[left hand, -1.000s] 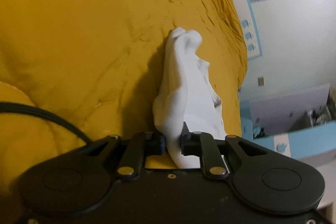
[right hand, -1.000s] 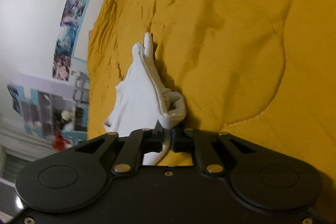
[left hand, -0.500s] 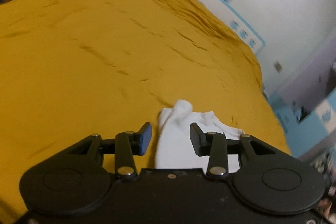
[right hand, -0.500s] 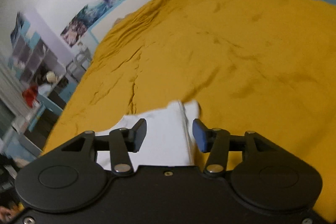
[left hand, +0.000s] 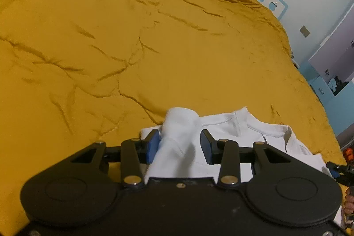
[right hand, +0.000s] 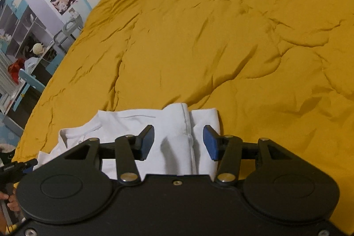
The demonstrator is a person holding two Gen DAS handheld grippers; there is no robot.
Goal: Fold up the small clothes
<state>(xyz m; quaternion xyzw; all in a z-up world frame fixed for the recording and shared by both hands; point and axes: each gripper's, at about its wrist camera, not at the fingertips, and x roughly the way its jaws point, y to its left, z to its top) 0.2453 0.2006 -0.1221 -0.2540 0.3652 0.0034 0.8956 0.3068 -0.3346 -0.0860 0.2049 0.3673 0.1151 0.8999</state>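
A small white collared garment (left hand: pixel 234 125) lies flat on the yellow bedspread (left hand: pixel 154 48), collar away from me. My left gripper (left hand: pixel 179 145) hovers over its left shoulder. A rolled white sleeve sits between the jaws, which are closing; the right pad stands clear of the cloth. In the right wrist view the same garment (right hand: pixel 132 123) lies under my right gripper (right hand: pixel 178 142), which is open above the folded right shoulder without pressing it. Each gripper's tip shows at the edge of the other's view: the right one (left hand: pixel 338 169) and the left one (right hand: pixel 20 167).
The yellow bedspread (right hand: pixel 221 37) stretches wide and wrinkled beyond the garment. Shelves (right hand: pixel 22 32) and a blue chair (right hand: pixel 28 81) stand beside the bed's left edge. A blue cabinet (left hand: pixel 327 85) is past the right edge. A hand (right hand: pixel 11 200) holds the left gripper.
Both grippers were shut on the hanging white garment. They have opened and rolled level, and the garment now lies flat on the bed under them.
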